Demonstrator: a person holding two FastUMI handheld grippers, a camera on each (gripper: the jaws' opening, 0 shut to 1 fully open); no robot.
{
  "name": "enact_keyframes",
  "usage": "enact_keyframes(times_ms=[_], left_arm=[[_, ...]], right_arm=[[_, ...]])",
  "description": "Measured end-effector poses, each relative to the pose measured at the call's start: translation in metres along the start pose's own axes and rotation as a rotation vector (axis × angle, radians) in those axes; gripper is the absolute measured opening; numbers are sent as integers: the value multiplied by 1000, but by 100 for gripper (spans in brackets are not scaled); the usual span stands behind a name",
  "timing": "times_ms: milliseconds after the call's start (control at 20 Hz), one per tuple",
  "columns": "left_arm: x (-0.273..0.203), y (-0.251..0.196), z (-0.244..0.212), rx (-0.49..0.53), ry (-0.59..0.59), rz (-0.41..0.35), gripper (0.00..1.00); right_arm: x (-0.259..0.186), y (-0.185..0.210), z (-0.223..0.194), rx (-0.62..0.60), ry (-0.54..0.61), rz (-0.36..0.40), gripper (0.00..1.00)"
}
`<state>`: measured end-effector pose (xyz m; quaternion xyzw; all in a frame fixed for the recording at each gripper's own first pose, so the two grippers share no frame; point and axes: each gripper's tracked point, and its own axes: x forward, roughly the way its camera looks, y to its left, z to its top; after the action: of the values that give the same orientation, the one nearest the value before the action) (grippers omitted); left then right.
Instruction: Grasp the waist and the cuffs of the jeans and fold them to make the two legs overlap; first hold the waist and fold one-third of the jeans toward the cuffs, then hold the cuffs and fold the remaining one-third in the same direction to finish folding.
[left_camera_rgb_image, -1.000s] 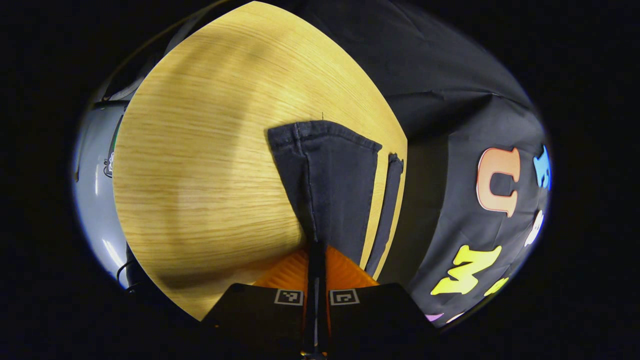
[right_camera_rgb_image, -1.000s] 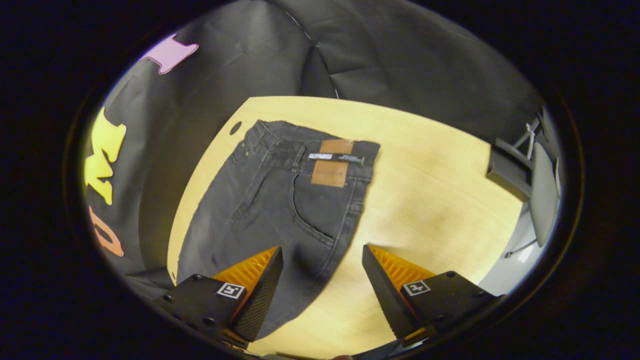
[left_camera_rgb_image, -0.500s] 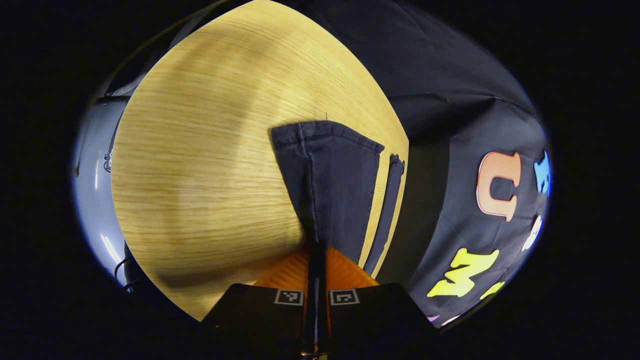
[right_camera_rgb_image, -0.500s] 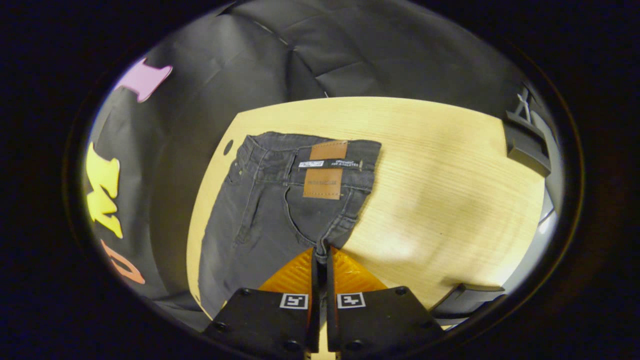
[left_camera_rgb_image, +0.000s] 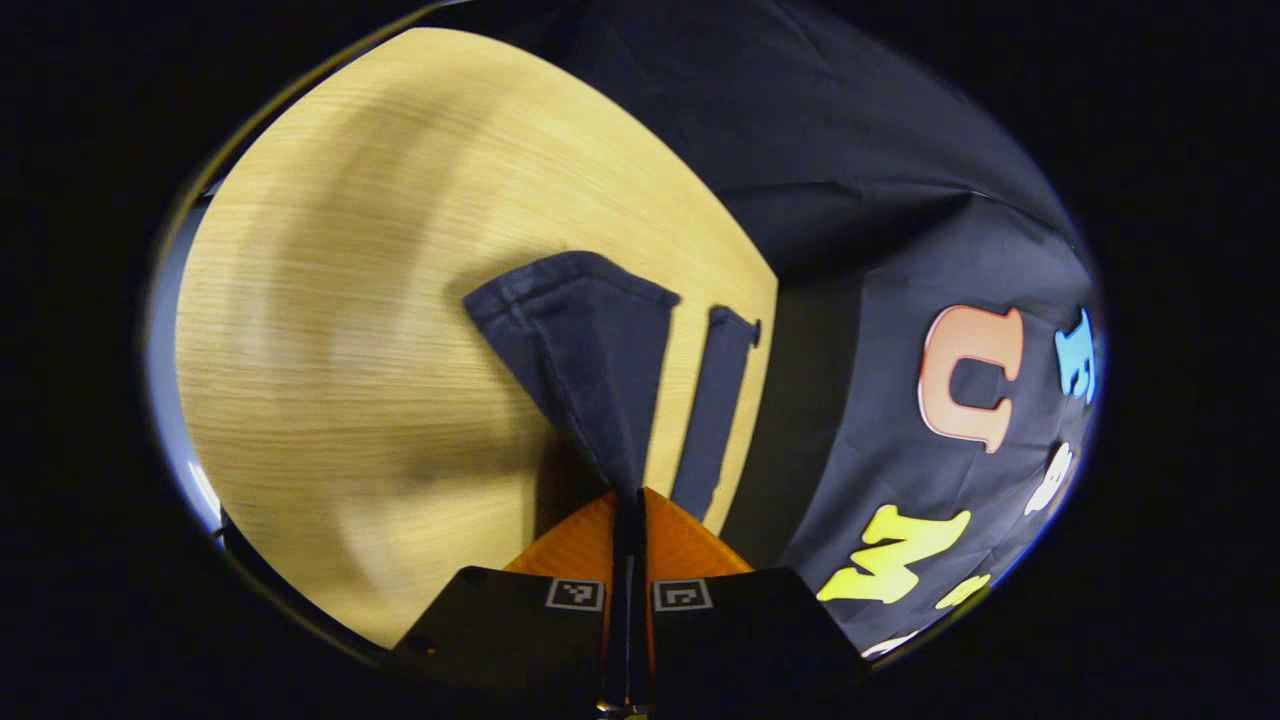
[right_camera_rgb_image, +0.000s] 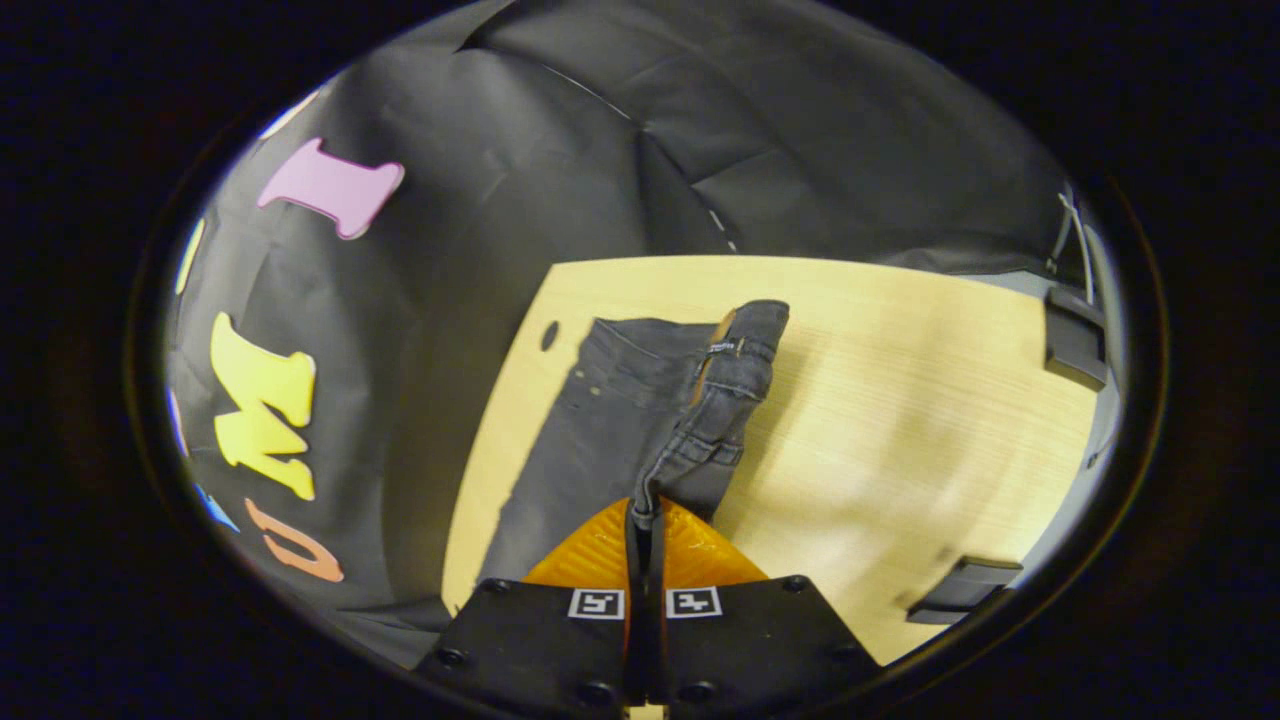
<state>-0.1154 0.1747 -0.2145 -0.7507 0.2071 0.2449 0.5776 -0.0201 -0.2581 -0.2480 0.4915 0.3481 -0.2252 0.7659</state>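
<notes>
My left gripper (left_camera_rgb_image: 628, 497) is clamped tight on a leg of the jeans (left_camera_rgb_image: 590, 370), whose cuff (left_camera_rgb_image: 565, 283) fans out toward 11 o'clock above the wooden table (left_camera_rgb_image: 330, 330). My right gripper (right_camera_rgb_image: 641, 515) pinches the jeans' side seam, lifting the waist (right_camera_rgb_image: 745, 335) edge-up toward 1 o'clock; the rest lies flat at 11.

A wooden table (left_camera_rgb_image: 350, 330) before the black cloth wall (right_camera_rgb_image: 560, 150)

Motion-blurred across the wooden table (left_camera_rgb_image: 350, 330) in the left gripper view. Too small to read on the jeans (right_camera_rgb_image: 620, 420) waist patch. Cut off at the right edge: two dark objects (right_camera_rgb_image: 1075, 340).
</notes>
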Motion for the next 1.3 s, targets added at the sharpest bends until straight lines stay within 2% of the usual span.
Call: enact_keyframes(times_ms=[250,400,550,800,850,900,1000,1250,1300], left_arm=[[48,-84,0,37,21,-84,4],[93,-115,0,72,25,-82,4],[141,-134,2,110,26,-56,4],[216,-143,8,222,25,-1,4],[229,-143,8,236,22,10,4],[239,-142,8,257,19,26,4],[256,-132,12,302,15,65,4],[284,-117,22,295,12,97,5],[284,-117,26,314,-14,100,14]], right_arm=[[31,83,24,-1,4,126,0],[65,114,36,-22,-3,146,1],[111,133,45,-56,-28,128,1],[183,144,50,-128,-65,82,0],[192,150,51,-142,-70,81,5],[202,154,52,-158,-76,80,1],[220,151,46,-196,-72,51,0],[247,136,44,-194,-56,8,1],[250,135,44,-186,-51,20,2]])
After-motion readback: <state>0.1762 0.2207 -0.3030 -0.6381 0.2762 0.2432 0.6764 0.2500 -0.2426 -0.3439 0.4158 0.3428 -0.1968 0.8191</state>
